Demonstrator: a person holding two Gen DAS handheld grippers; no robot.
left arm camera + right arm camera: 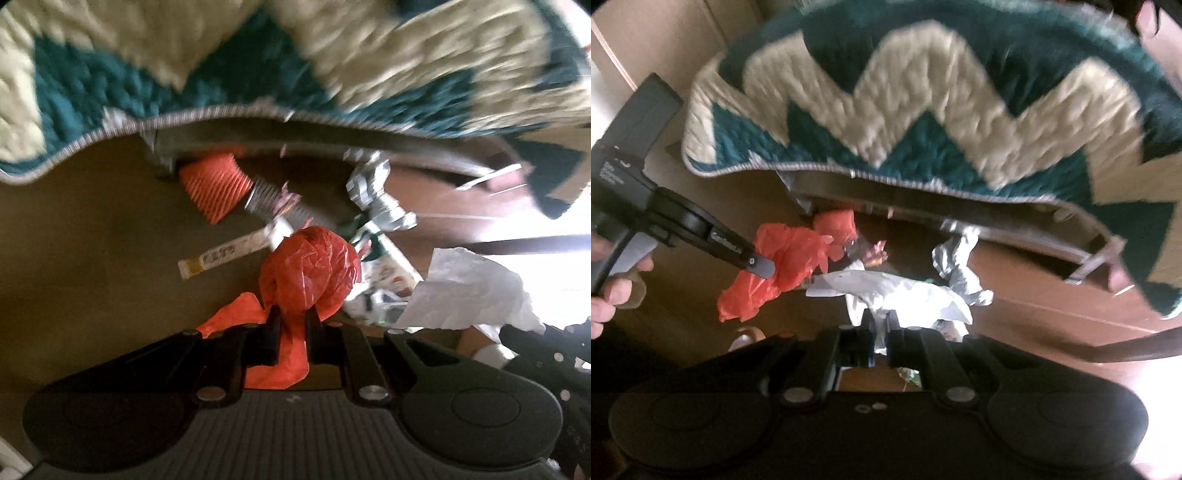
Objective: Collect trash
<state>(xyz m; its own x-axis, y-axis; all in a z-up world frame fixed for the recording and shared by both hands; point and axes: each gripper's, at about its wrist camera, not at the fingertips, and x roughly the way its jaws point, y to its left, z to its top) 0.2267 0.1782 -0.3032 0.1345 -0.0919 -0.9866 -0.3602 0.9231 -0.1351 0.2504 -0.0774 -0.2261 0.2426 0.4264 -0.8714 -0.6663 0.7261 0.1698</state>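
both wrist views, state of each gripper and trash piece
left gripper: shut on orange plastic bag, lifted
right gripper: shut on white crumpled paper
silver foil wrapper: crumpled, loose on floor
orange ribbed cup: lying on its side
rug: edge raised

A rug (923,110) shows teal and cream zigzags with a grey bound edge. The crumpled plastic bag (310,273) is orange-red; a ribbed cup (214,184) is orange too. Foil (376,195) is silver, the paper (905,295) white, the floor (92,258) brown. Both grippers are black.
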